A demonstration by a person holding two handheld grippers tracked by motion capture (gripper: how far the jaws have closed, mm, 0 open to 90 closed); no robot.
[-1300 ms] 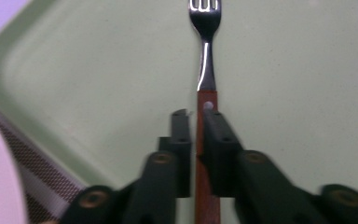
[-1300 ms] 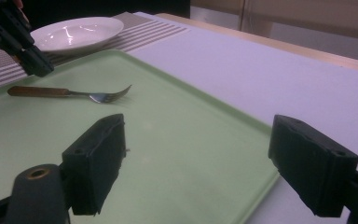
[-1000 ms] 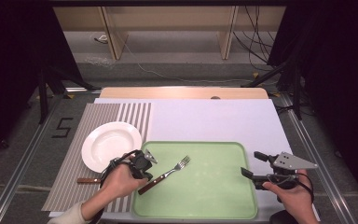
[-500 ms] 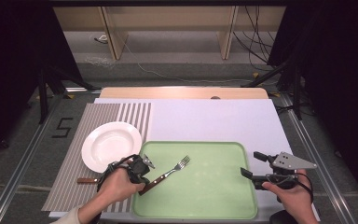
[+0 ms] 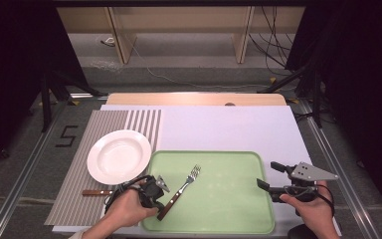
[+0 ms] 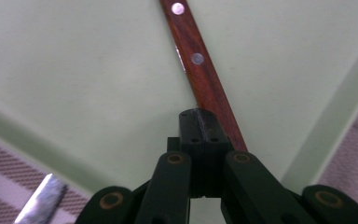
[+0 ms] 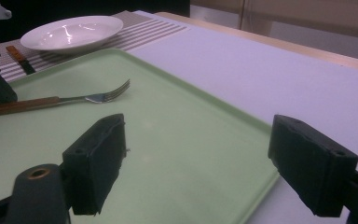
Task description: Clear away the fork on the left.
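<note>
— So where does the fork [image 5: 180, 186] lie?
— On the green tray [image 5: 229, 209], at its near left part, tines pointing up and to the right, wooden handle running down toward the tray's left edge.
— And the left gripper [image 5: 155, 193]?
— It sits right at the fork's handle end. Its fingers [image 6: 204, 135] are pressed together, tips just at the handle; whether they pinch the wood I cannot tell. The left hand [image 5: 127, 209] comes in low from the bottom edge, wrapped round the gripper.
— The other one?
— The right gripper [image 5: 268, 177] hovers over the tray's right rim, fingers [image 7: 95, 158] spread wide with nothing between them, pointing left; the right hand [image 5: 311, 209] holds it from below.
— Anything else on the bench [image 5: 229, 129]?
— A white plate [image 5: 120, 156] on a striped mat [image 5: 79, 199] left of the tray, and a knife [image 5: 97, 192] on the mat, just beside the left gripper.
</note>
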